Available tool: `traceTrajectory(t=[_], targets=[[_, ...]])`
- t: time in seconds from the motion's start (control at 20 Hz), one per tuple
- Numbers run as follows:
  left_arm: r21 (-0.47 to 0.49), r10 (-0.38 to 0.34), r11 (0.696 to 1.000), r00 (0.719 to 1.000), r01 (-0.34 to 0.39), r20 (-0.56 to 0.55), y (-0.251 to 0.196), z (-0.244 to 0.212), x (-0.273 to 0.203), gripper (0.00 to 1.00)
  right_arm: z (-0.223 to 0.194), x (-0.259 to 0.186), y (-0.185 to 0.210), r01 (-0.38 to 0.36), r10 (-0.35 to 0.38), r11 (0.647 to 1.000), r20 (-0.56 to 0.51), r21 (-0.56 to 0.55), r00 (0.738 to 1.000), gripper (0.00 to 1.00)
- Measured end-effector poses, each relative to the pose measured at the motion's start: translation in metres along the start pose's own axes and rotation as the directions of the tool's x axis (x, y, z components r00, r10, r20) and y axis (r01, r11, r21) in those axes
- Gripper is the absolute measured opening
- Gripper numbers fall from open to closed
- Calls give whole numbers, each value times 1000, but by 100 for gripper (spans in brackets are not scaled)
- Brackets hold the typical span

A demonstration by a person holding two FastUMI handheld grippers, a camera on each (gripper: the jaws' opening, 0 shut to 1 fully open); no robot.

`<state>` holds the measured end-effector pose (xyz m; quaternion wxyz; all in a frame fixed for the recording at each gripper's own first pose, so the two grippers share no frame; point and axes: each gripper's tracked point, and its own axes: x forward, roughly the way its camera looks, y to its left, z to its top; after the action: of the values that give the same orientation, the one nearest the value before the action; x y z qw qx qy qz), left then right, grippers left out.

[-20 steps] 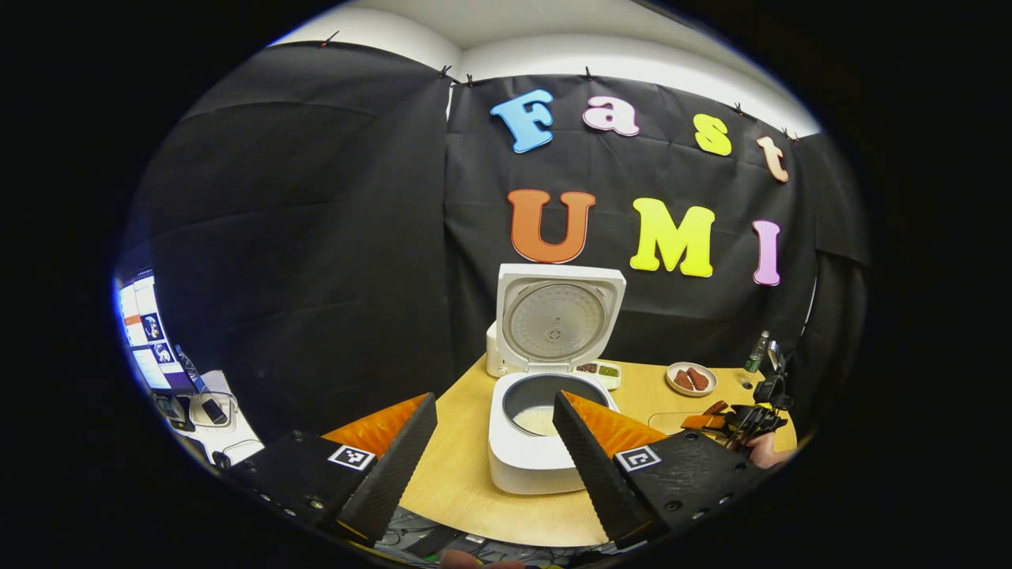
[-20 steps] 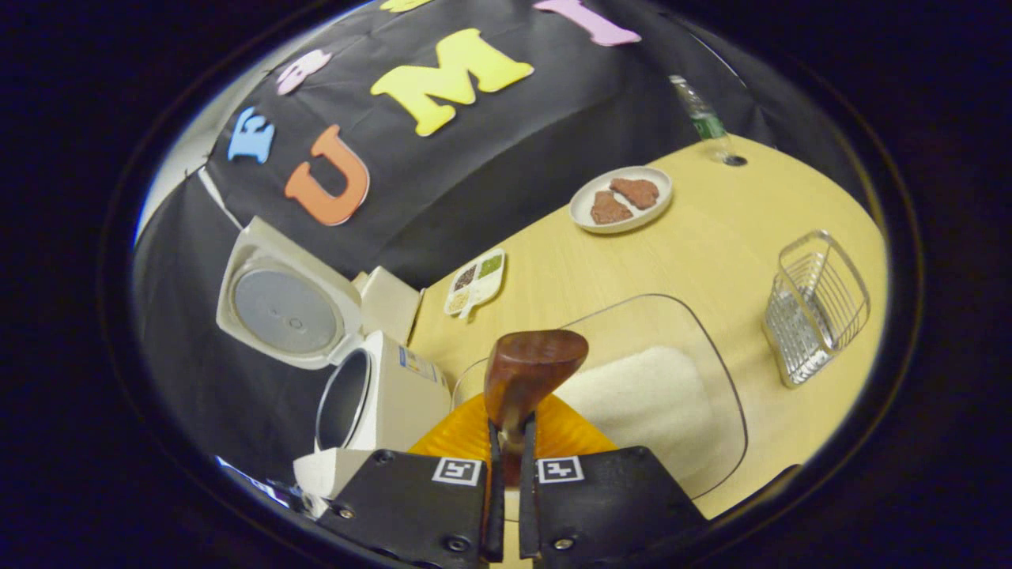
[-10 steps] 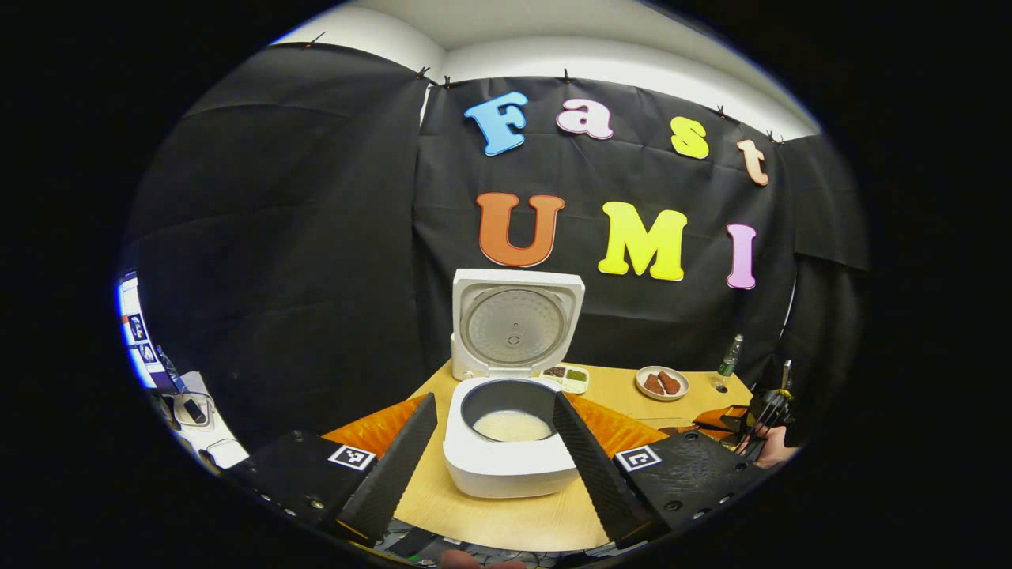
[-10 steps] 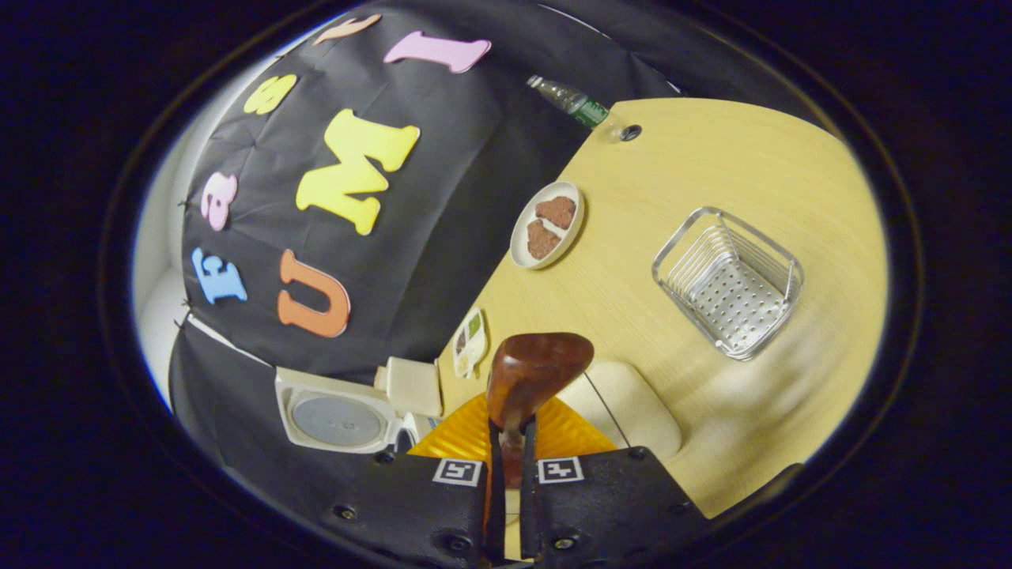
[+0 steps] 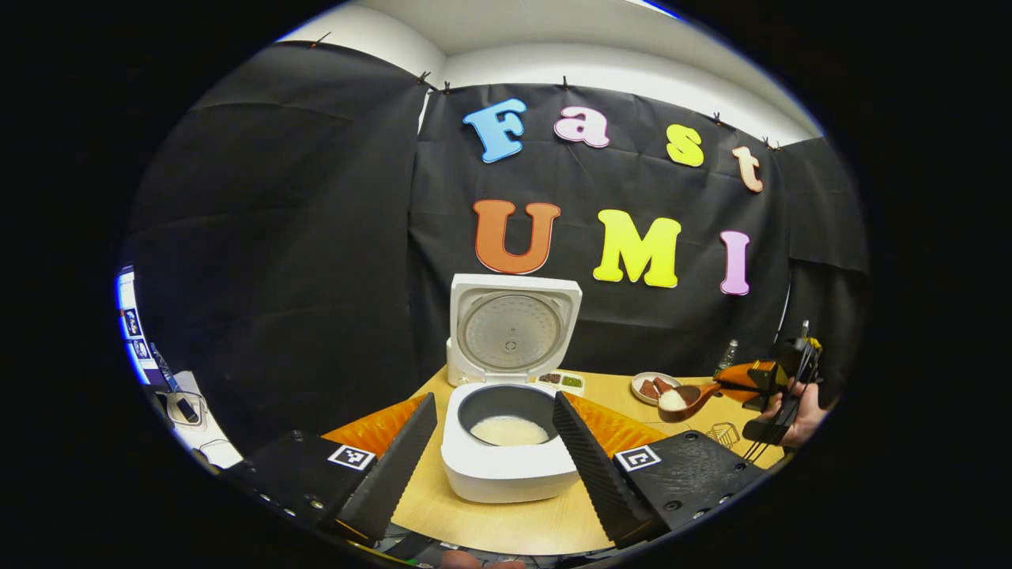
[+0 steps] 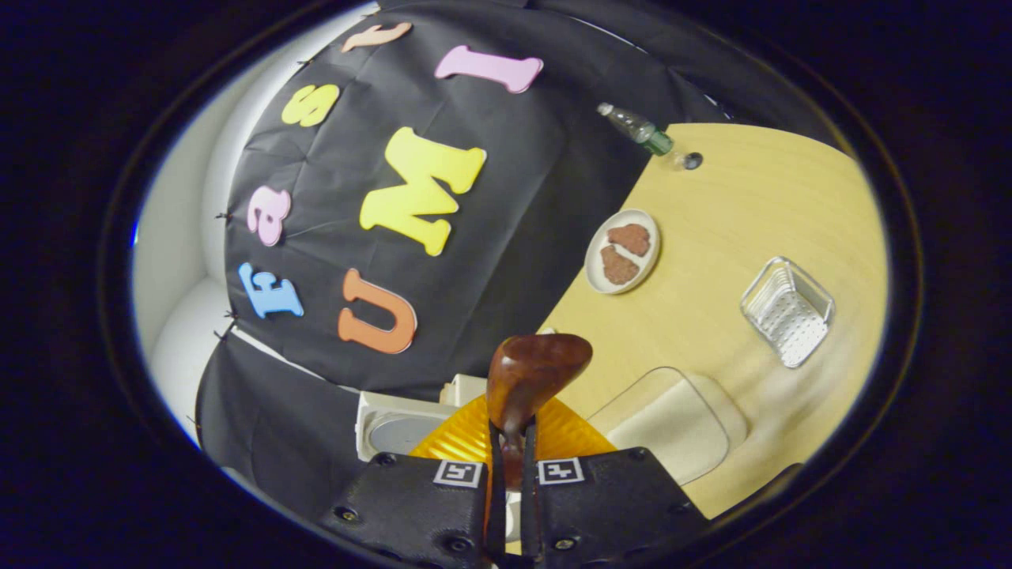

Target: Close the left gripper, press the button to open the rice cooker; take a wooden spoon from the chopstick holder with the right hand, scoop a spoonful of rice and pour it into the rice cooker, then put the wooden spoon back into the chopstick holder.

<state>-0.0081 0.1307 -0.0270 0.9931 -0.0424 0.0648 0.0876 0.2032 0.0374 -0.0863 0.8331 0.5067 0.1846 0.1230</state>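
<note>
This is a test booth, not a real kitchen. Black cloth (image 5: 316,237) hangs as walls around one wooden table (image 6: 759,205), and a computer screen (image 5: 129,324) glows at the side.

Plate (image 6: 622,250) with two brown pieces lies on the desk (image 6: 751,205), ahead and right of the right gripper. Green-labelled bottle (image 6: 635,128) stands at the far desk edge. Divided condiment tray (image 5: 562,381) sits ahead of the left gripper.

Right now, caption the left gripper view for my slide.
Open rice cooker between open left gripper fingers; right gripper lifts rice-filled wooden spoon.
</note>
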Motion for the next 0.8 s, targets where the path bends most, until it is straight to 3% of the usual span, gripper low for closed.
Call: traceTrajectory(t=[0.2,0.45,0.8], targets=[[11,9,1000,1000,-9,25,23,0,-7,95,-40,39,62,-65,61,995,-70,-69,996,12],[4,-5,1000,999,5,45,45,0,-10,95,-100,91,104,-67,36,975,-145,-213,989,12],[-22,-34,999,998,36,61,61,-4,-12,95,-157,137,110,-17,-84,857,-172,-514,982,13]])
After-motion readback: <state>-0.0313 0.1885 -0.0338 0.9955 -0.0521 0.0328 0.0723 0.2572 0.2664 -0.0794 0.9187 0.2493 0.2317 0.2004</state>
